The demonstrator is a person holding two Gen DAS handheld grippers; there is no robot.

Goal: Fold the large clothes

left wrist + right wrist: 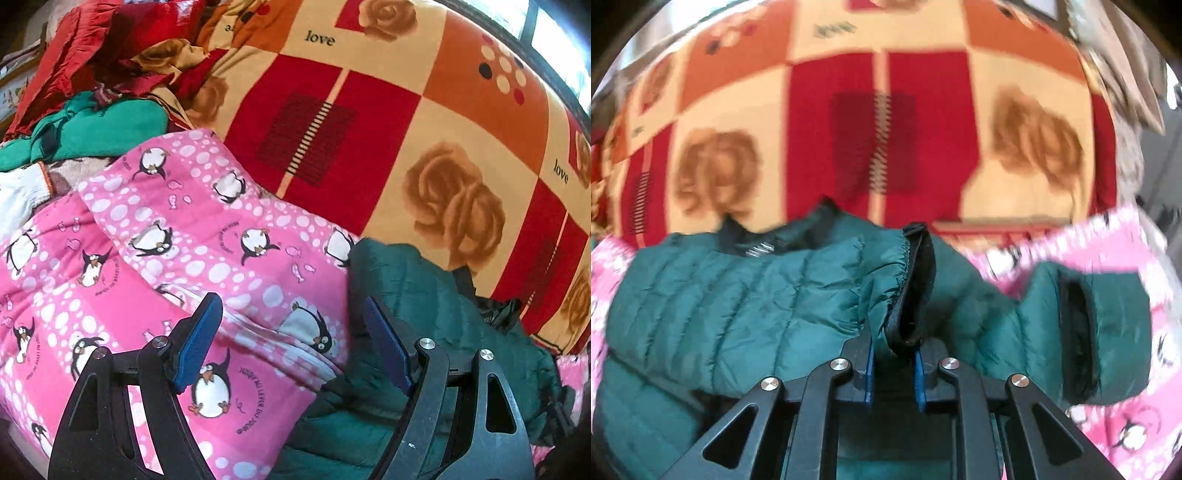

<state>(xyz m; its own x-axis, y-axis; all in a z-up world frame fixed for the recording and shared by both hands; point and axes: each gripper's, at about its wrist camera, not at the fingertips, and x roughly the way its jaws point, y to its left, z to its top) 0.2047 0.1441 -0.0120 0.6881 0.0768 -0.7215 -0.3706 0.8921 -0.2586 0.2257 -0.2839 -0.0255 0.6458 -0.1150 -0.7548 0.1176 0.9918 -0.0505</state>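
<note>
A dark green quilted jacket (738, 295) lies on a pink penguin blanket (166, 240) on the bed. In the left wrist view the jacket (424, 314) lies at the lower right. My left gripper (291, 317) is open and empty, its blue pads spread above the blanket beside the jacket's edge. My right gripper (892, 347) is shut on the jacket's sleeve cuff (912, 280), whose black lining stands up between the pads. The other sleeve cuff (1108, 325) lies to the right.
A red, orange and cream rose-patterned bedspread (406, 110) covers the bed beyond the jacket. A pile of red and green clothes (92, 92) sits at the far left. A white garment (18, 199) lies at the left edge. A window (554, 40) is at the upper right.
</note>
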